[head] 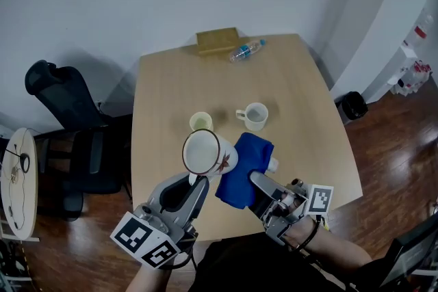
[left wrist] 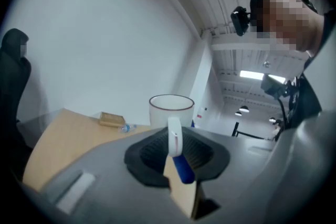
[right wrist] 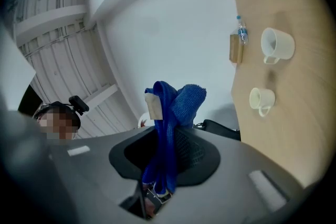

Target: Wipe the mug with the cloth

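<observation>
Head view: white cup [head: 254, 116], bottle [head: 246, 50], box [head: 217, 40] beyond mug [head: 205, 152].

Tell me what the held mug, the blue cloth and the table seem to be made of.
The mug: likely enamel or glazed ceramic; glossy white, thin dark rim. The cloth: probably microfibre or terry; fuzzy, matte, folds softly. The table: pale wood or wood-look laminate; matte, even tone.

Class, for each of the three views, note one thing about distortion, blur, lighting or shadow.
Head view: sharp, evenly lit, only faint shadows on the table. Left gripper view: fisheye bend, dark corners, a mosaic patch at upper right; mug sharp. Right gripper view: fisheye, table tipped on edge, cloth crisp.
</observation>
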Motion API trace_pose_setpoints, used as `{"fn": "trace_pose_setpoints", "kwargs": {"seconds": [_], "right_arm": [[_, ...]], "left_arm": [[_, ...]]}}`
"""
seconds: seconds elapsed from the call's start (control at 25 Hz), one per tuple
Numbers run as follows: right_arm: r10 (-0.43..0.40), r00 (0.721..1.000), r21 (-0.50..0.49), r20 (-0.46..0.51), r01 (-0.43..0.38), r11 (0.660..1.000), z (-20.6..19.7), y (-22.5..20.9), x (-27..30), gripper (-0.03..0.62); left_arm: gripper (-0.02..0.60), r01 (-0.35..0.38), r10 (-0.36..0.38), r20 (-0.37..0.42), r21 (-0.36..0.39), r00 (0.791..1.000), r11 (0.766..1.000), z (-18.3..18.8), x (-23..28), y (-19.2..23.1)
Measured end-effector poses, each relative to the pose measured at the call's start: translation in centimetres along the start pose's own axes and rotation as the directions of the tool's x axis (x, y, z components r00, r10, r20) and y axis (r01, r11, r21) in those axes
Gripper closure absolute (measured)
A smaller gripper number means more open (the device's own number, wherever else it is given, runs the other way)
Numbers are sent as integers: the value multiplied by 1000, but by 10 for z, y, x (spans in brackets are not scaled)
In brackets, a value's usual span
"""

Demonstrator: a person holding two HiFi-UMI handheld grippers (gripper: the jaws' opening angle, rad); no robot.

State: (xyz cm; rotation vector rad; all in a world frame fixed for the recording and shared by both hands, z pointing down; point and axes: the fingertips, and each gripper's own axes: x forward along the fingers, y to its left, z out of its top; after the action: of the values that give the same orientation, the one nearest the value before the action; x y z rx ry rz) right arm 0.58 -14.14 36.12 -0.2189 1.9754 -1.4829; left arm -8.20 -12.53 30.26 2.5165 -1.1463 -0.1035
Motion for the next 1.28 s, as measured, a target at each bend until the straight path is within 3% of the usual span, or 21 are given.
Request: {"fn": "trace_pose_setpoints", "kwargs": {"seconds": [0.2,0.28,0.32,0.36,0.44,0.56,0.64,0.72,0.8,0.84,0.92,1.0,1.12,1.28], "right_arm": [[-83,994,-72,72,88,994,32,-18,-20,496],[-201,977,-201,71,211,957,47,-35,-32,496],[-282,957,-300,63,288,909,55,-44,-40,496],[-370,928,-414,54,358,837,62,-53,-47,496],[-530,847,-627,41,435,647,69,-72,-60,496],[-707,707,-853,28,385,351,69,-105,-82,496],[-803,595,-950,37,270,156,64,-130,-98,496],[-877,476,-994,63,104,-16,56,-151,-111,496],[-918,382,-985,109,-82,-151,47,-167,-117,496],[-929,345,-964,131,-173,-200,42,-177,-121,494],[-944,284,-906,166,-333,-260,34,-199,-132,494],[-951,241,-848,192,-447,-284,29,-220,-145,494],[-957,208,-788,203,-545,-286,21,-244,-161,494],[-964,176,-755,197,-601,-264,10,-260,-172,493]], "left_arm": [[518,-40,38,-78,-22,996,999,-34,-8,1],[518,-124,119,-112,-35,987,992,-55,-9,15],[518,-175,170,-128,-25,977,984,-68,-9,26],[518,-223,220,-142,-6,965,975,-82,-11,40],[518,-299,303,-160,53,939,953,-110,-16,68],[518,-362,386,-176,155,906,919,-147,-24,103],[518,-389,426,-188,204,885,899,-168,-28,121],[518,-406,448,-189,225,874,886,-186,-29,135],[517,-413,451,-176,214,875,885,-201,-30,144],[517,-416,450,-171,201,877,887,-208,-30,147],[517,-431,460,-176,181,870,884,-223,-30,153],[517,-454,484,-201,178,852,873,-241,-31,157],[517,-470,505,-249,188,826,862,-267,-35,160],[517,-458,499,-298,202,814,866,-291,-42,160]]}}
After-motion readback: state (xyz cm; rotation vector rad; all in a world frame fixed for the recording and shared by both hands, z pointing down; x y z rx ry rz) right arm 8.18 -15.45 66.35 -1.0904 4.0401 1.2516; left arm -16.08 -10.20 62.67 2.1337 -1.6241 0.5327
